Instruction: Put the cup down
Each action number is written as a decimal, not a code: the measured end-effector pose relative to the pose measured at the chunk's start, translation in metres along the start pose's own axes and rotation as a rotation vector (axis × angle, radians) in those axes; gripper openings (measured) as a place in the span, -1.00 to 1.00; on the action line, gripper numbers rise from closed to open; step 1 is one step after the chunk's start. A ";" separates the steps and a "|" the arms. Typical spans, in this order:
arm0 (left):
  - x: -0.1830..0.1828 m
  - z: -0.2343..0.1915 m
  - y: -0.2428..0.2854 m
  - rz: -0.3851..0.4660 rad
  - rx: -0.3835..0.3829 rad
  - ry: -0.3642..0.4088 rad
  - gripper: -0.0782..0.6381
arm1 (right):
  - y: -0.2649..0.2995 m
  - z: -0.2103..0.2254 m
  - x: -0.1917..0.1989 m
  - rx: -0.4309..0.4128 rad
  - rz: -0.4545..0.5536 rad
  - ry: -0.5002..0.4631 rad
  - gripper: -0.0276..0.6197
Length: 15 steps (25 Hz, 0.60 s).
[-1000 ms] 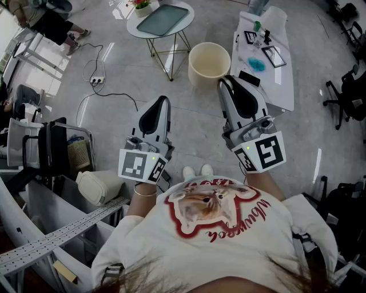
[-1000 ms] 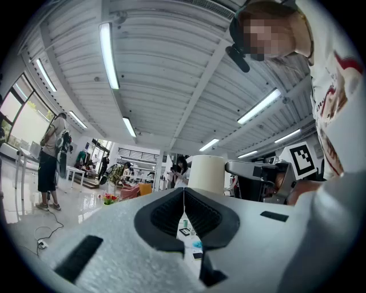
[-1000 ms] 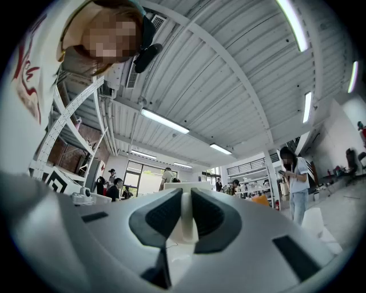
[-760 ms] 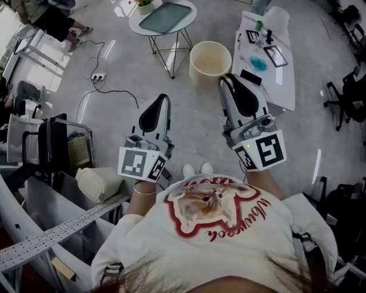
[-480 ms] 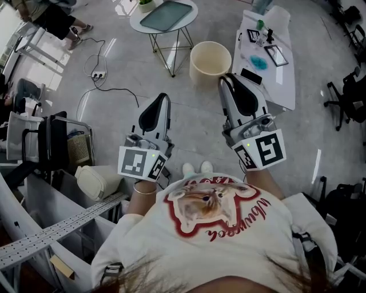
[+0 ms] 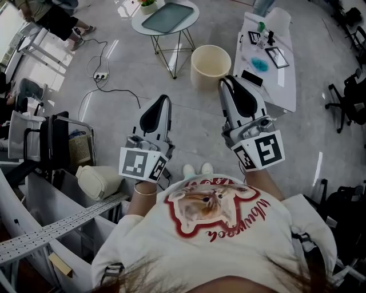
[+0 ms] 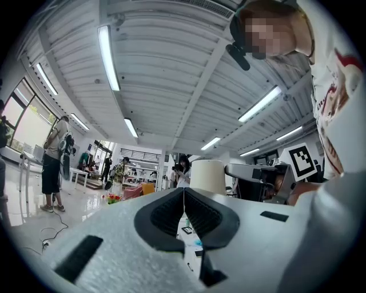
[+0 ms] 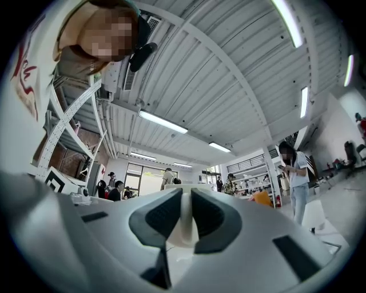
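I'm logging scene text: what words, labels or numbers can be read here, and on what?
Red cursive print on the white T-shirt: upside down, not legible.
Black-and-white square markers on the left cube and right cube: patterns only, no letters.
Items on the long white table: too small to read.

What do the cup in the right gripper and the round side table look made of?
The cup: matte cream, smooth thin wall, likely plastic or paper. The round side table: glossy white rim, grey-green inset, thin gold wire legs, probably metal.
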State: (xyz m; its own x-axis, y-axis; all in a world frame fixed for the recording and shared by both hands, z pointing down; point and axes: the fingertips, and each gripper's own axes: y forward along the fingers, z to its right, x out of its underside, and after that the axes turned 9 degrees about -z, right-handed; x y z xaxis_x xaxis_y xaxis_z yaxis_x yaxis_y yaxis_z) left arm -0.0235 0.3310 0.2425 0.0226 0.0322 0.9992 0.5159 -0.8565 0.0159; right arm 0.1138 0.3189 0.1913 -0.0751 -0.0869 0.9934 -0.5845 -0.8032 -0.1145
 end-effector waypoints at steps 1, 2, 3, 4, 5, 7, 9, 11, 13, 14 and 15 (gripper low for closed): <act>0.000 0.001 0.001 -0.001 -0.001 0.000 -0.73 | 0.000 0.003 0.001 0.001 -0.003 0.005 -0.72; 0.000 0.003 0.002 -0.001 -0.002 0.000 -0.73 | -0.001 0.005 0.002 -0.001 -0.007 0.008 -0.72; 0.000 0.004 0.004 -0.001 -0.004 -0.001 -0.73 | -0.001 0.007 0.003 -0.004 -0.011 0.009 -0.72; 0.000 0.006 0.006 -0.001 -0.005 -0.001 -0.73 | -0.001 0.008 0.003 -0.007 -0.015 0.007 -0.72; 0.000 0.009 0.007 0.000 -0.006 -0.001 -0.73 | -0.002 0.010 0.004 -0.009 -0.017 0.004 -0.72; -0.001 0.014 0.011 0.002 -0.006 0.000 -0.73 | -0.004 0.013 0.004 -0.013 -0.015 -0.001 -0.72; -0.001 0.020 0.014 0.003 -0.008 0.003 -0.73 | -0.006 0.017 0.003 -0.018 -0.010 -0.001 -0.72; 0.000 0.024 0.016 0.004 -0.013 0.004 -0.73 | -0.008 0.022 0.004 -0.025 -0.008 -0.001 -0.72; 0.001 0.028 0.019 0.005 -0.021 0.002 -0.73 | -0.009 0.026 0.006 -0.033 -0.011 -0.002 -0.72; 0.002 0.030 0.020 0.005 -0.025 0.002 -0.73 | -0.010 0.028 0.008 -0.038 -0.014 -0.002 -0.72; 0.003 0.032 0.021 0.005 -0.029 0.001 -0.73 | -0.011 0.029 0.009 -0.043 -0.016 -0.004 -0.72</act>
State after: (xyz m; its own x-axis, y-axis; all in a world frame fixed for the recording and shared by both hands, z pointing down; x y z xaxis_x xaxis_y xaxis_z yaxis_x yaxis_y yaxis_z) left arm 0.0149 0.3298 0.2449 0.0240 0.0275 0.9993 0.4906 -0.8713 0.0122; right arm 0.1433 0.3102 0.2019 -0.0624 -0.0766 0.9951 -0.6197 -0.7786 -0.0988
